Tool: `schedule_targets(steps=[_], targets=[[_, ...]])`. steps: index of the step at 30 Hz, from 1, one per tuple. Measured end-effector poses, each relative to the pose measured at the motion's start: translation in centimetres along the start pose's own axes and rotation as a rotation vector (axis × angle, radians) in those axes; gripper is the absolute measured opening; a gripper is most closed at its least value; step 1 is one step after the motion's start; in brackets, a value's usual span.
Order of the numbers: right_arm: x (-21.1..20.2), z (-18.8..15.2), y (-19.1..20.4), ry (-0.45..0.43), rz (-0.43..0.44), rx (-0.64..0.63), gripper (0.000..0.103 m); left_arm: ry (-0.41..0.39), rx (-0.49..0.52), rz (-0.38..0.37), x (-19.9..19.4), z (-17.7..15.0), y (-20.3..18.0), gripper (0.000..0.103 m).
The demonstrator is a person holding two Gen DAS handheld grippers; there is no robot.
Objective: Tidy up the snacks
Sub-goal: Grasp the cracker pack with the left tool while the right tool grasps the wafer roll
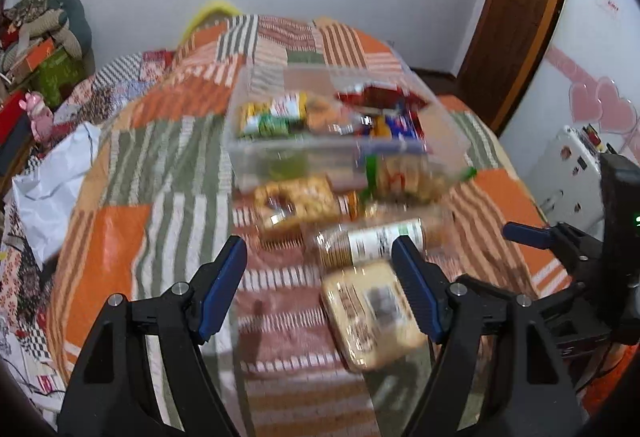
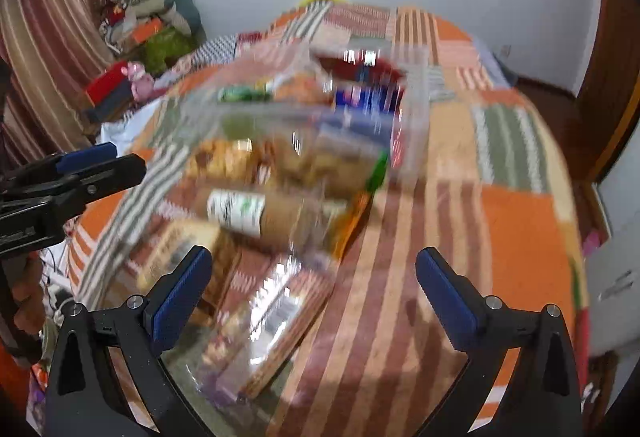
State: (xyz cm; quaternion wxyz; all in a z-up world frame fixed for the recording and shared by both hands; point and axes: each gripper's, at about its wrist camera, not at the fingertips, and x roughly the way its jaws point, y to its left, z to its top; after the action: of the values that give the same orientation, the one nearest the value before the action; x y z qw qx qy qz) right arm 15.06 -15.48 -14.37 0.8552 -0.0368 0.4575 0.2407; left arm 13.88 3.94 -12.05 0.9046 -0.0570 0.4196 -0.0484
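Note:
A clear plastic box [image 1: 256,153] stands mid-table and holds several snack packs; it also shows in the right wrist view [image 2: 416,125]. In front of it lie loose snacks: a tan biscuit pack [image 1: 372,313], a cracker roll with a white label [image 1: 372,243], a cookie pack [image 1: 296,203] and a clear bag with a green strip [image 1: 404,177]. My left gripper [image 1: 320,281] is open and empty above the cloth, just left of the biscuit pack. My right gripper [image 2: 314,297] is open and empty over a clear wafer pack [image 2: 264,321]. The roll [image 2: 256,211] lies beyond it.
The round table has an orange, green and brown patchwork cloth [image 1: 120,229]. White paper [image 1: 52,181] lies at its left edge. Boxes and cushions [image 1: 36,37] pile up at the far left. A wooden door [image 1: 516,9] is at the right. Both views are motion-blurred.

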Motion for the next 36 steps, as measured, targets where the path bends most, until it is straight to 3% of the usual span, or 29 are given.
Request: schedule_targets(steps=[6,14,19,22,26,29,36], targets=[[1.8,-1.7,0.5,0.058,-0.036,-0.053,0.101,0.049,-0.005,-0.033,1.3,-1.4,-0.9,0.075],[0.3,-2.6,-2.2,0.068,-0.034,-0.012,0.098,0.118,0.017,-0.068,4.1,-2.5,-3.1,0.075],[-0.6,-3.3,-3.1,0.071,0.011,0.01,0.085,0.162,0.008,-0.057,5.9,-3.8,-3.1,0.075],[-0.2,-3.1,-2.3,0.072,0.028,-0.011,0.071,0.165,-0.011,-0.06,6.4,-4.5,-3.0,0.074],[0.6,-3.1,-1.1,0.07,0.034,-0.054,0.062,0.134,0.013,-0.043,6.1,-5.0,-3.6,0.061],[0.9,-3.1,-0.3,0.063,0.025,-0.097,0.044,0.118,0.015,-0.019,5.8,-5.1,-3.4,0.055],[0.3,-2.9,-1.7,0.065,0.064,-0.058,0.043,0.092,0.006,-0.014,4.3,-4.8,-2.2,0.055]])
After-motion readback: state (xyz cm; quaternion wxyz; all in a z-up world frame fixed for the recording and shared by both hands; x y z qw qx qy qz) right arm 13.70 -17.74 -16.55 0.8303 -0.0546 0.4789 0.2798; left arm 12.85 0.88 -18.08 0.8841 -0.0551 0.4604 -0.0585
